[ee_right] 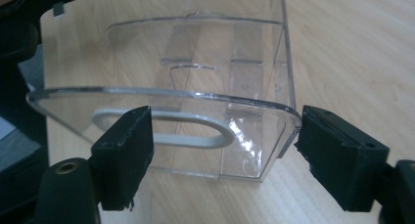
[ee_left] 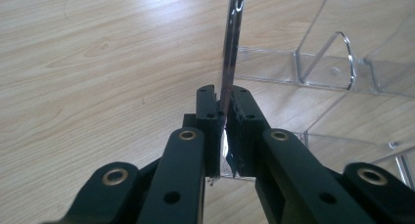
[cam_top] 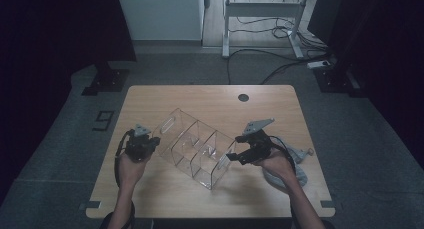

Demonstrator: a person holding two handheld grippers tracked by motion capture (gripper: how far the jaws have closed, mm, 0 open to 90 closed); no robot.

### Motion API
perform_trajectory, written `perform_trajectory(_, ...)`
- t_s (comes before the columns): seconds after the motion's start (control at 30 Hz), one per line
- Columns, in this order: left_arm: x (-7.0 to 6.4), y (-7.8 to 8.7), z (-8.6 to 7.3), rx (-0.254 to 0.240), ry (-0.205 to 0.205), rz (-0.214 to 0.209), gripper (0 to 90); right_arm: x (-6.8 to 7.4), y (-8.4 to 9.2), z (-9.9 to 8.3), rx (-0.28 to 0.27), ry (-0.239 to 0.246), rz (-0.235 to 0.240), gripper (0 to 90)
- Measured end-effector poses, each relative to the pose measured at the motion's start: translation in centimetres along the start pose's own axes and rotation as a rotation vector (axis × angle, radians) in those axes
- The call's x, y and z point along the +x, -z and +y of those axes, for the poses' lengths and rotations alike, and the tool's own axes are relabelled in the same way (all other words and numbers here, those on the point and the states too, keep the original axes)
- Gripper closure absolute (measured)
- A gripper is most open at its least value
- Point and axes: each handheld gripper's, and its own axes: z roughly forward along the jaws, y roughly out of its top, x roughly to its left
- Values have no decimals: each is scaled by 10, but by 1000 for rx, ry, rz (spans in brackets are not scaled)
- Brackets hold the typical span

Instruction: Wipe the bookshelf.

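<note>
Reaching in from the near edge, your left gripper (cam_top: 151,143) pinches a thin wall of the clear divided organizer (cam_top: 195,146), which lies slantwise mid-table (cam_top: 150,96). Your right gripper (ee_right: 222,150) sits level at its other end, jaws spread around the handle-slot wall, seemingly not pressing, though glare blurs contact.

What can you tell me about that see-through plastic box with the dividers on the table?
The clear organizer looks like glossy acrylic: a long open-topped tray split by upright dividers into several compartments, with an oval handle slot in each end wall. It looks empty and lies at a slant across the wooden table. The left gripper has its jaws shut on one thin end wall. At the other end, the right gripper has its jaws spread at either side of the slotted wall, not pressing on it.
</note>
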Motion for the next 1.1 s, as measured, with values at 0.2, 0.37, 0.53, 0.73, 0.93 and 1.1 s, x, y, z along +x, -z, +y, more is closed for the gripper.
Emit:
perform_trajectory(0.2, -1, -8, 8, 6, 2, 3, 820, 9, 2, -4, 9, -5, 23, 252)
perform_trajectory(0.37, -2, -13, 13, 12, -2, 0, 805, 15, 2, -5, 26, 0, 41, 253)
perform_trajectory(0.53, -2, -16, 18, 19, -1, -6, 796, 19, 7, -1, 4, -4, 69, 218)
perform_trajectory(0.73, -3, -12, 16, 7, 0, 0, 694, 27, 6, 7, 22, 83, 83, 229)
perform_trajectory(0.93, -2, -1, 7, -20, 17, 7, 538, 28, 2, 7, 45, 107, 76, 331)
perform_trajectory(1.1, -1, 6, -7, -31, 20, -11, 436, 31, 2, 5, 59, 136, 75, 417)
